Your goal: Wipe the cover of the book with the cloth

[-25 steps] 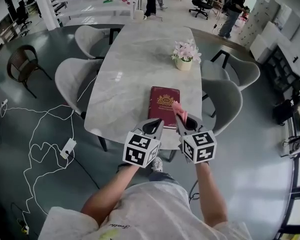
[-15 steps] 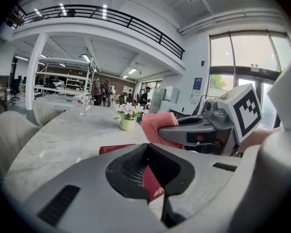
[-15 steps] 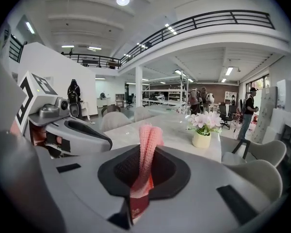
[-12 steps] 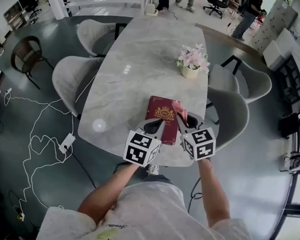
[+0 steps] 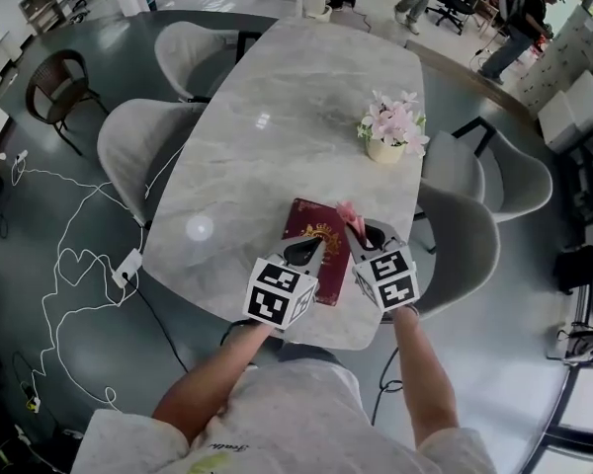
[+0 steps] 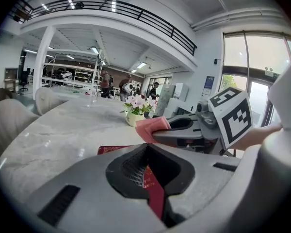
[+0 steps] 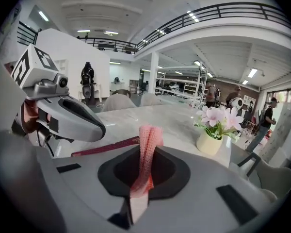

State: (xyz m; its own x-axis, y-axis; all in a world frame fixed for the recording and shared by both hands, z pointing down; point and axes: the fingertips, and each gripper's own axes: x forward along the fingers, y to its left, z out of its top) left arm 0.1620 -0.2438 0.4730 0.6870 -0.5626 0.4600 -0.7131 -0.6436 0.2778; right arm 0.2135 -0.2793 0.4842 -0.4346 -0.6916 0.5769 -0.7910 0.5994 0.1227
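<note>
the right gripper (image 7: 146, 150) has its jaws pinched tight on the pink mesh cloth (image 7: 149, 132). the cloth is folded into a narrow wad that stands out past the tips, so the soft free end, not the hard jaws, would meet the cover. the left gripper (image 6: 146, 147) has its jaws closed with nothing between them; red cover shows only through the opening behind the tips. in the head view its tips lie over the near part of the book (image 5: 322, 223). whether they touch the cover i cannot tell, but a closed, blunt tip there reads as a hold-down, so the book does not slide under the wiping. the cloth end sits at the book's right edge near its far corner, low over it; contact is unclear. the book lies flat, cover up, near the table (image 5: 267, 117) edge closest to the person, within easy reach of both tools. the flower pot (image 5: 386, 149) stands well beyond it, out of the wiping path. the wiping looks about to begin or under way; nothing here shows how much of the cover is done.
</note>
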